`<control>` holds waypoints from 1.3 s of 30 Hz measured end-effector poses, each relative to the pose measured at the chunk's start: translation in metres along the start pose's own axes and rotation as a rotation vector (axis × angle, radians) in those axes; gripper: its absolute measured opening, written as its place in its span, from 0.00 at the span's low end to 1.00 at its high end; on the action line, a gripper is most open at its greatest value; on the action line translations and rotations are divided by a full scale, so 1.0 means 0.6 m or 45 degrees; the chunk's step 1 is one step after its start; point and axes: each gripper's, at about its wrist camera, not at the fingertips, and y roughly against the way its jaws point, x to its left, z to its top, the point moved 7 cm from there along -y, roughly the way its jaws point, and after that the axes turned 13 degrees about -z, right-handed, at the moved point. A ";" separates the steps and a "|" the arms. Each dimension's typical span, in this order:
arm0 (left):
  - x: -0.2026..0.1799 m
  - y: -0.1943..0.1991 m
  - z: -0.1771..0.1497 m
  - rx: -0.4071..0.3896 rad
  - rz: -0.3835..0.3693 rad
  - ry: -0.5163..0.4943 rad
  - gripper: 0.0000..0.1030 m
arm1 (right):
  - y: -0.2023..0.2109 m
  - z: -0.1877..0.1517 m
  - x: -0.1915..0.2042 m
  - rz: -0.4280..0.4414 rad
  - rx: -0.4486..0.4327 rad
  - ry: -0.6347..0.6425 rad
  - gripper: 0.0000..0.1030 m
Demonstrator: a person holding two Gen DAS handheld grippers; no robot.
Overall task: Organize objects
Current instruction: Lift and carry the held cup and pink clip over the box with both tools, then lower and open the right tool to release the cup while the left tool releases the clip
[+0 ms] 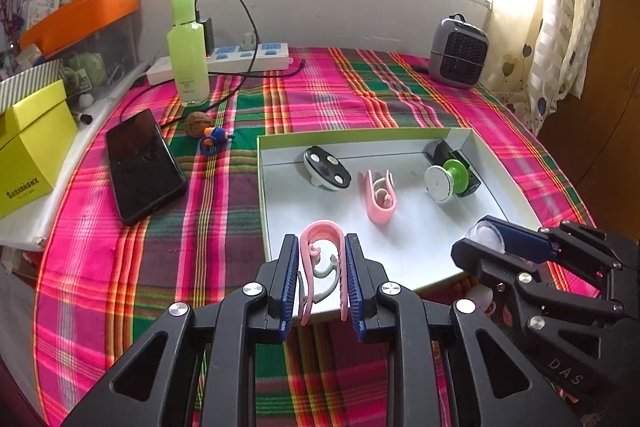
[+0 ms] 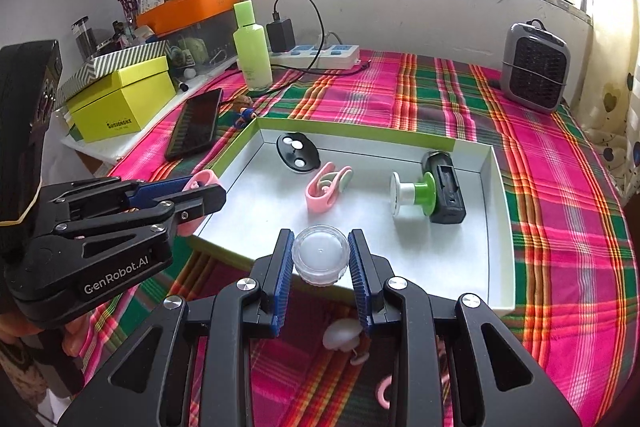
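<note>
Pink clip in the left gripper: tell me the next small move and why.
Probably carry it a little further forward over the white tray and lower it. The left gripper is shut on the pink clip just at the tray's near edge, above it, and a matching second clip already lies inside, with bare floor beside it.

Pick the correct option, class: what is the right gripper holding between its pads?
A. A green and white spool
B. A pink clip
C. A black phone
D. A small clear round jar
D: in the right wrist view the right gripper is shut on the small clear round jar, while the pink clip sits in the left gripper.
</note>
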 end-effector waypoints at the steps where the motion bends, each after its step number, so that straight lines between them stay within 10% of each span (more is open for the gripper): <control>1: 0.001 -0.003 0.003 0.000 0.001 0.004 0.20 | -0.005 0.002 0.001 0.001 0.006 0.002 0.28; 39: 0.018 -0.092 0.029 0.106 0.018 -0.040 0.21 | -0.092 0.009 0.029 0.077 0.137 0.066 0.28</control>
